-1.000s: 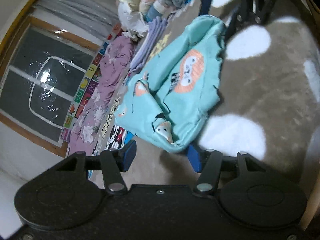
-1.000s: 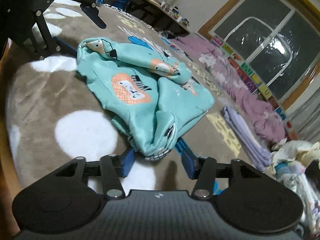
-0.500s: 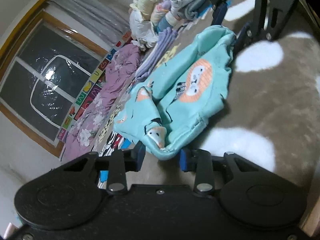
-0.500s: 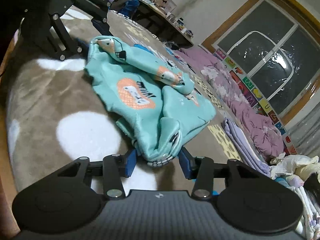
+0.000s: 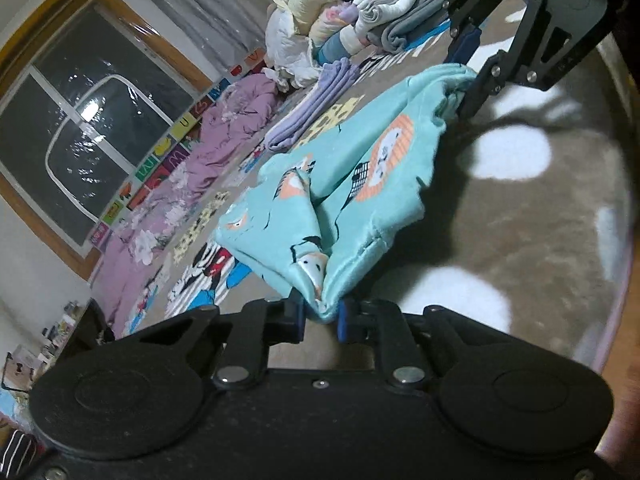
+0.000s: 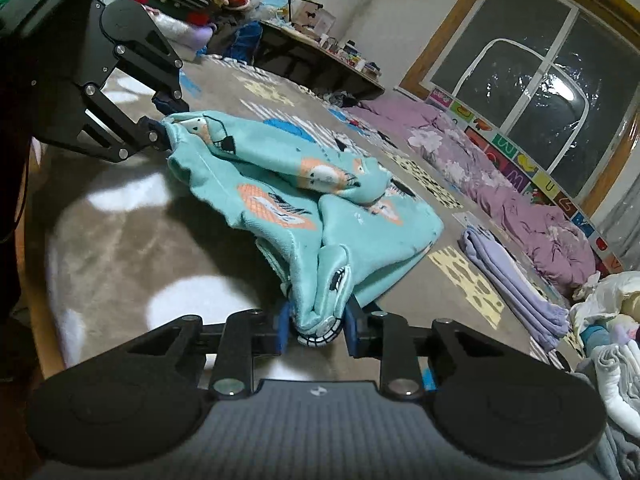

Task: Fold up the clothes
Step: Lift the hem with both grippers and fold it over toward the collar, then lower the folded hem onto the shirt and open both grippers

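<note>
A teal garment (image 5: pixel 360 184) with orange cartoon prints hangs stretched between my two grippers, sagging over a grey rug (image 5: pixel 520 240) with white spots. In the left wrist view my left gripper (image 5: pixel 320 316) is at the bottom, its jaws closing with the blue pads pinching a bunched corner of the garment. My right gripper (image 5: pixel 468 76) grips the far end at the upper right. In the right wrist view my right gripper (image 6: pixel 316 328) is closing on a thick fold of the teal garment (image 6: pixel 304 200). The left gripper (image 6: pixel 160 132) holds the opposite corner at the upper left.
A folded lilac cloth (image 6: pixel 516 280) lies on the patterned play mat beyond the garment. Purple bedding (image 6: pixel 500 184) runs along the wall under the window. A heap of folded clothes (image 5: pixel 360 12) sits at the rug's far end. A low cluttered table (image 6: pixel 316 60) stands at the back.
Both grippers' jaws have narrowed from wide apart onto the garment's ends. The garment has risen a little off the rug and now hangs between them.
</note>
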